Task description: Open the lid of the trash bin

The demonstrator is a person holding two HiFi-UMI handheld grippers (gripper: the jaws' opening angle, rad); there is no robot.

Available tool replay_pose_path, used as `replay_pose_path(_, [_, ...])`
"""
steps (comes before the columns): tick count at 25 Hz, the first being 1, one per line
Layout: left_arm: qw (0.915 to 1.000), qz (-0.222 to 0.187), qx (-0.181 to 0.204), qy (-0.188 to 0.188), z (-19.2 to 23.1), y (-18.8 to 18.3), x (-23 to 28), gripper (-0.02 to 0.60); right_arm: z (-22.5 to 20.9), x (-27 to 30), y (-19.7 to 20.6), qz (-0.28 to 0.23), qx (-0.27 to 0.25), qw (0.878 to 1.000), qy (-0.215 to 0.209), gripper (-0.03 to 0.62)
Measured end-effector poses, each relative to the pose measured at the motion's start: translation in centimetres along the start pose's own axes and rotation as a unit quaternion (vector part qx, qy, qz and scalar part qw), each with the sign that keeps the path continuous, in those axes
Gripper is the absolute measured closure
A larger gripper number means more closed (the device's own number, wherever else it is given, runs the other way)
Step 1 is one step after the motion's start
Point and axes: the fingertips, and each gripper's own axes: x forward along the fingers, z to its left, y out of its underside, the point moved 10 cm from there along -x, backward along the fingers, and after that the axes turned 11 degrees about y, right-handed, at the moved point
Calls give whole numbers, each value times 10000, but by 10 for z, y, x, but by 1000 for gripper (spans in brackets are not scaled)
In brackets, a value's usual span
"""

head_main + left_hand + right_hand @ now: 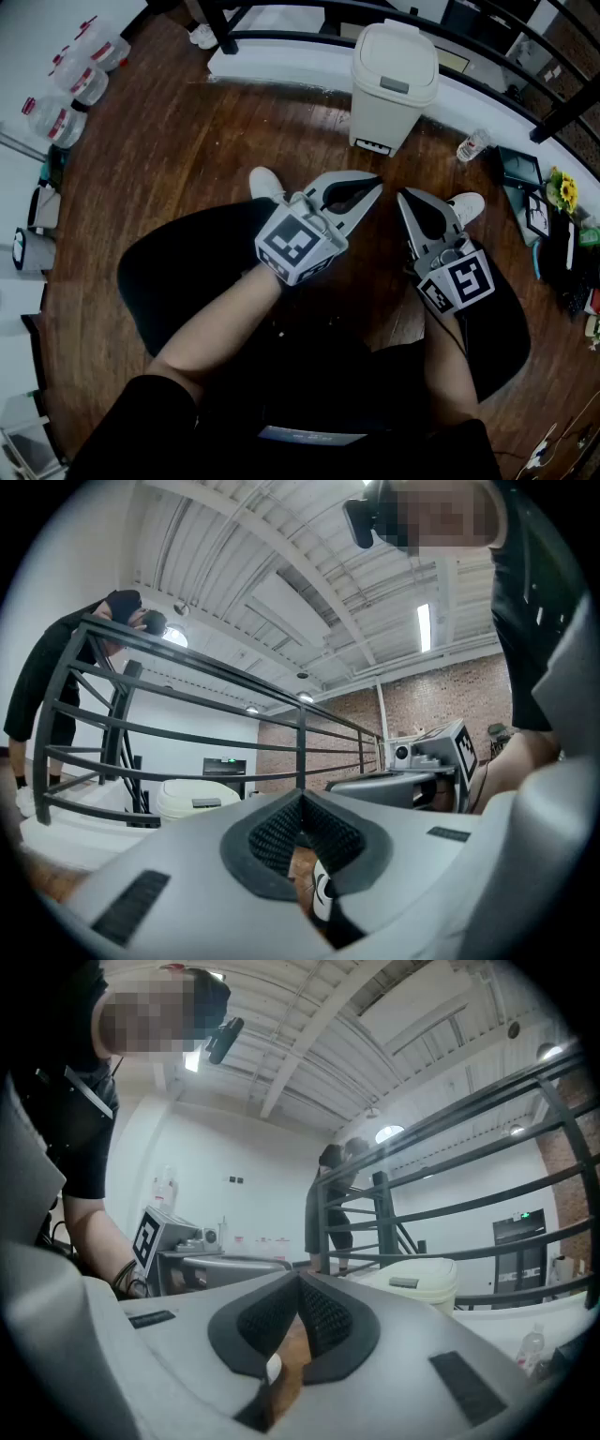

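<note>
The cream trash bin (394, 84) stands on the wooden floor against the white ledge, its lid down. It also shows in the left gripper view (192, 799) and the right gripper view (412, 1283). My left gripper (373, 185) is held over my lap, pointing toward the bin and well short of it, its jaws together and nothing between them (300, 801). My right gripper (403, 197) hangs beside it, tips meeting and empty (300, 1283). Both are a good way from the bin.
A black railing (487, 42) runs behind the bin above the white ledge (281, 61). A small water bottle (472, 145) lies right of the bin. Large plastic bottles (75, 80) sit far left. Clutter and yellow flowers (562, 192) are at the right. Another person (56, 667) stands beyond the railing.
</note>
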Motion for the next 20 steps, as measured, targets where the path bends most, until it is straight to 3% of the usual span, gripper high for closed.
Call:
replay_pose_path(6, [9994,-266,-214,-24,36,21,24,545,-26,24,23,-24,125,9995,288,579])
replay_pose_path(14, [9989,-94,-453,-105,86,60,68,545,-74,75,51,-67,225,9986,483,579])
replay_pose_path(20, [9974,270,-653,-158,132,93,94,545,-110,116,78,254,277,9970,675,579])
